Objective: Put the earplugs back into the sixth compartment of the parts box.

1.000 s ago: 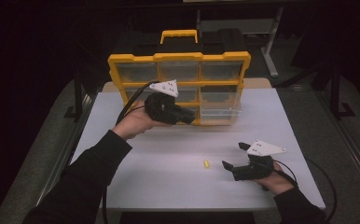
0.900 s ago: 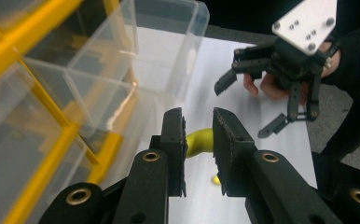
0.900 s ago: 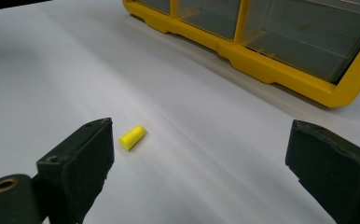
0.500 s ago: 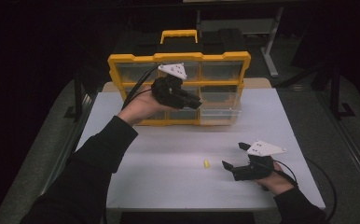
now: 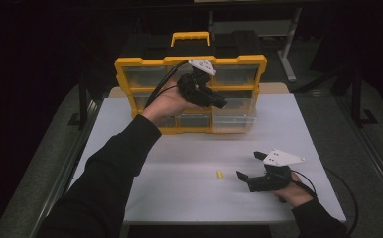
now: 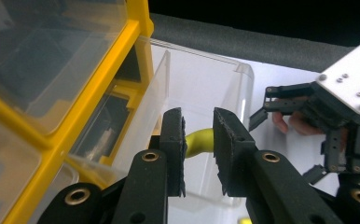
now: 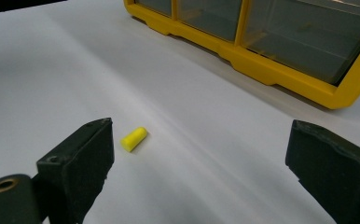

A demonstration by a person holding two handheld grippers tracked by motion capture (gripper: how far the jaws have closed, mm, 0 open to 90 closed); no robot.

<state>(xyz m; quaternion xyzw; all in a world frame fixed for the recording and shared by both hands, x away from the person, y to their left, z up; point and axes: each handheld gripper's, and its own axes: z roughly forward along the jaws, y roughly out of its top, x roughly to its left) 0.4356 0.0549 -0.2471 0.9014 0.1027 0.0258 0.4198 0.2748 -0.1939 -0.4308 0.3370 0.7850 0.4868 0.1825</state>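
A yellow organizer (image 5: pixel 141 67) with clear drawers stands at the back of the white table (image 5: pixel 179 153). Its lower right drawer (image 5: pixel 235 118) is pulled out. My left gripper (image 5: pixel 221 103) hovers over that drawer (image 6: pixel 206 84), shut on a small yellow earplug (image 6: pixel 200 139) pinched between its pads. A second yellow earplug (image 5: pixel 220 174) lies on the table, just left of my right gripper (image 5: pixel 247 165). That gripper rests near the front right with its jaws wide open and empty; the earplug (image 7: pixel 134 138) lies close to its left jaw.
The organizer's black and yellow carry handle (image 5: pixel 192 37) rises behind it. In the left gripper view the right gripper (image 6: pixel 327 107) and its hand appear beyond the drawer. The table's edges drop to a dark floor on both sides.
My left gripper has risen and moved right along the organizer's front, ending above the pulled-out drawer. The right gripper and the earplug on the table have stayed put.
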